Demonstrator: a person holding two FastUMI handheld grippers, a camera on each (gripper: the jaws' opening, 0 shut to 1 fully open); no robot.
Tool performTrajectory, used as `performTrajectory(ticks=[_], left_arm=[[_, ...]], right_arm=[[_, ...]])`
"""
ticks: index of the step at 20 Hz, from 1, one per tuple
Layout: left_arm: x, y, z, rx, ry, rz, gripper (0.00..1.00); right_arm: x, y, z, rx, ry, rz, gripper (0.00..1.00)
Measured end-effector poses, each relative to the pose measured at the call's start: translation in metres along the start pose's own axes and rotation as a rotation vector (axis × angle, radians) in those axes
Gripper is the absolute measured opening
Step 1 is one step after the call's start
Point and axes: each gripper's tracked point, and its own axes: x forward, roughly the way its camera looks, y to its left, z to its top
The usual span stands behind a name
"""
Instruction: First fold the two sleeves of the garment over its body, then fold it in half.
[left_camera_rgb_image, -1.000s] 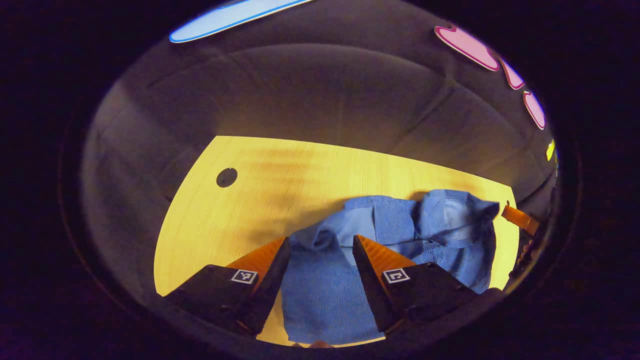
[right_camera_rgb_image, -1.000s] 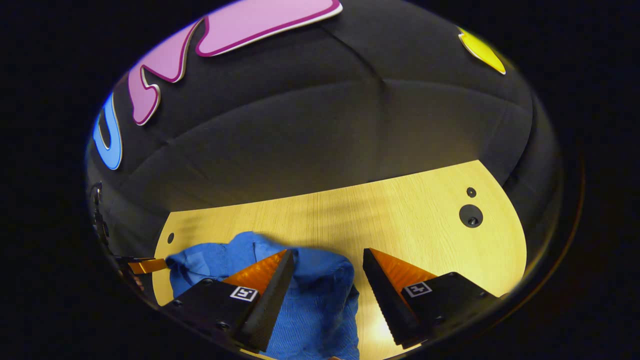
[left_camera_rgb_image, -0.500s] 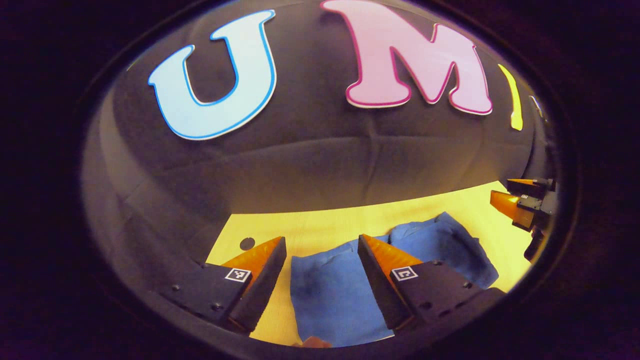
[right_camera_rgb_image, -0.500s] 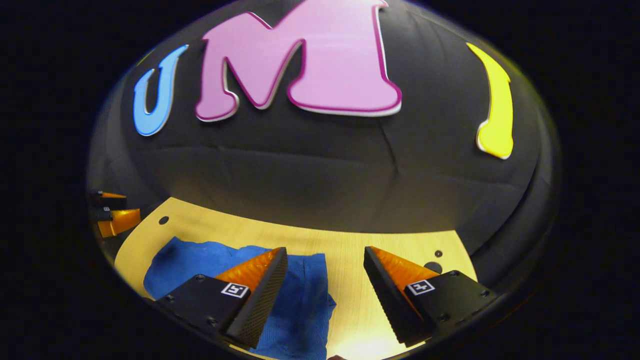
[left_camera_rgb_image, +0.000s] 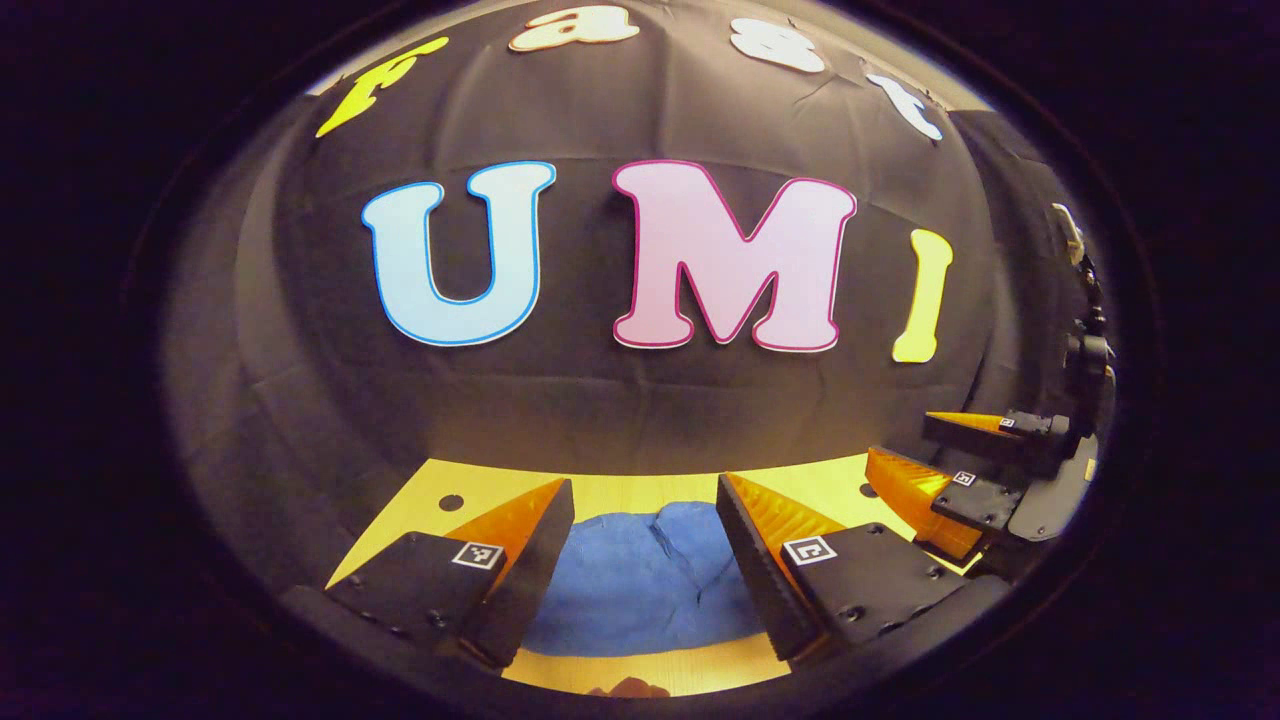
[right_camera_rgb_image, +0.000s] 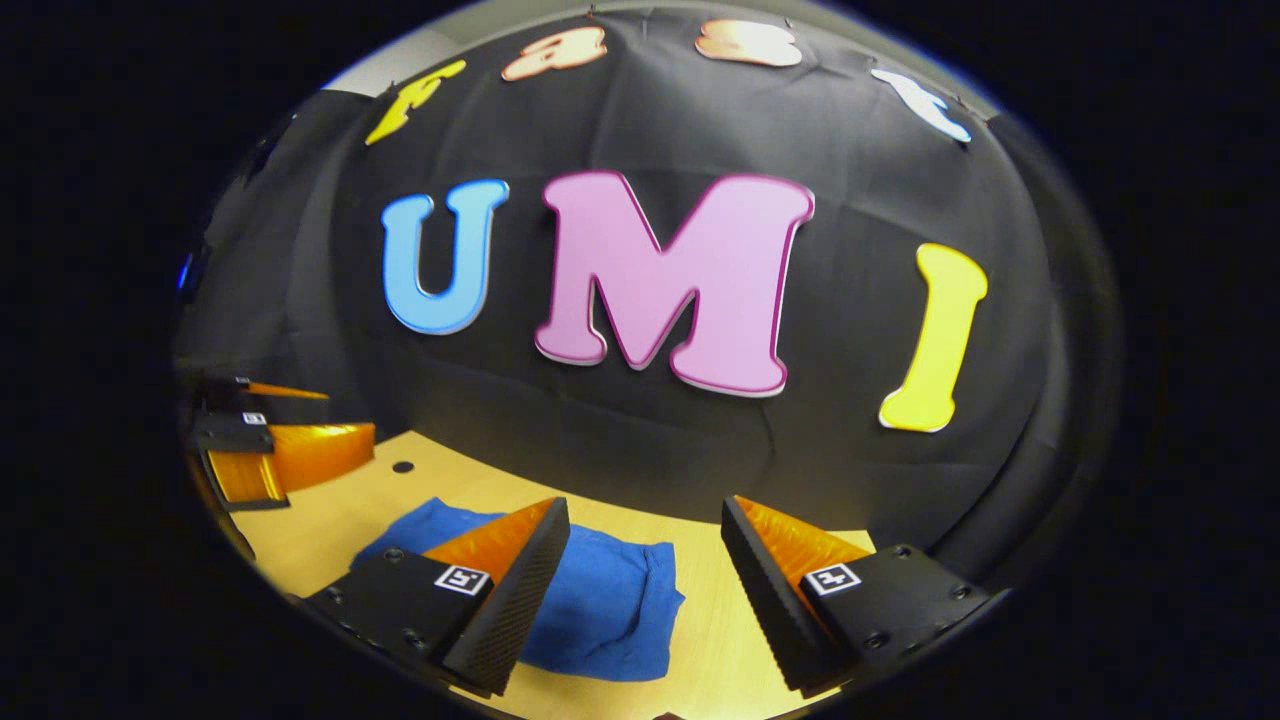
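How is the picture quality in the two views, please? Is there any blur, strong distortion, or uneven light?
Left gripper view: sharp, strong fisheye bending of the table edge; light warm and dim, the blue garment dark between the left gripper fingers. Right gripper view: also sharp and curved; the table brighter near the camera, the garment evenly lit.

So the garment is lying bunched on the table, roughly mid-table, with the booth wall standing behind it at the table's far edge. In the left gripper view the left gripper sits above the near side of the garment, and the right gripper is off to the garment's right. In the right gripper view the garment lies left of the right gripper, with the left gripper further left, past the garment.
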Motion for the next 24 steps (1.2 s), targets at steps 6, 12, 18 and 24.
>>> performTrajectory(ticks=[6,12,18,24], left_arm=[[-0.009,-0.011,0.008,0.059,-0.095,0.054,0.82],[-0.02,-0.013,0.03,0.081,-0.275,0.058,0.79],[-0.021,-0.017,0.031,0.053,-0.299,0.023,0.79],[-0.017,0.012,0.048,0.02,-0.314,0.028,0.84]], right_arm=[[-0.121,0.028,0.056,0.032,-0.104,-0.047,0.96],[-0.218,0.042,0.063,0.06,-0.156,-0.092,0.96],[-0.276,0.041,0.036,0.07,-0.129,-0.096,0.92],[-0.303,0.032,0.03,0.078,-0.12,-0.116,0.96]])
